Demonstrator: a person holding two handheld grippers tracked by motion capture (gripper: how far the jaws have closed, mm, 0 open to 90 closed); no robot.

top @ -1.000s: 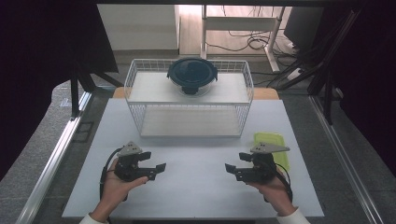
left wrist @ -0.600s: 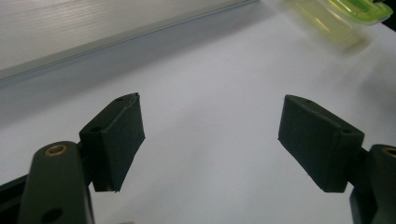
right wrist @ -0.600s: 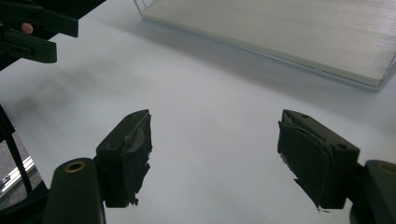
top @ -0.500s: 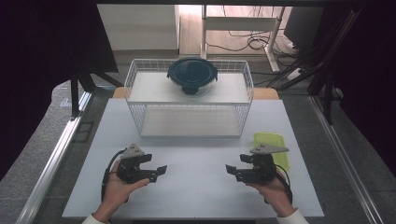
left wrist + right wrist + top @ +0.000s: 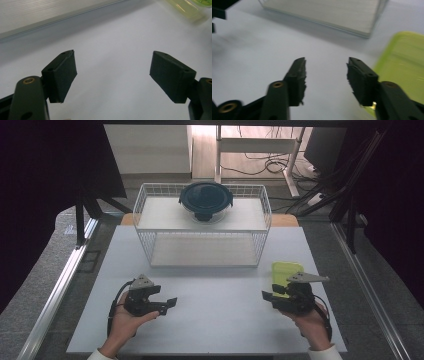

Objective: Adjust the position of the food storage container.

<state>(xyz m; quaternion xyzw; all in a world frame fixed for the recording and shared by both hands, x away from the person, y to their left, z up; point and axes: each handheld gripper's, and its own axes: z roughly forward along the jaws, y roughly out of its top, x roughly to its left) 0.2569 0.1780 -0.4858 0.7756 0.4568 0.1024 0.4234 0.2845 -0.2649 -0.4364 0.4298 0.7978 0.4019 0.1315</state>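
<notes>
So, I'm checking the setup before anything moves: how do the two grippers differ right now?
The left gripper sits over bare white table, while the right gripper sits beside the yellow-green lid. The left gripper's jaws stand wider apart than the right gripper's in their own views. Both are open, empty, hand-held and pointed inward toward each other.

White rectangular table (image 5: 210,330), matte top, set on grey speckled carpet floor (image 5: 45,285). Metal rail (image 5: 60,285) along the table's left side; another at right. Black curtains (image 5: 50,165) at far left and far right. Far centre: pale wooden floor strip (image 5: 202,150), white desk frame (image 5: 260,145) over loose black cables (image 5: 270,167). Lighting even, overhead.
</notes>
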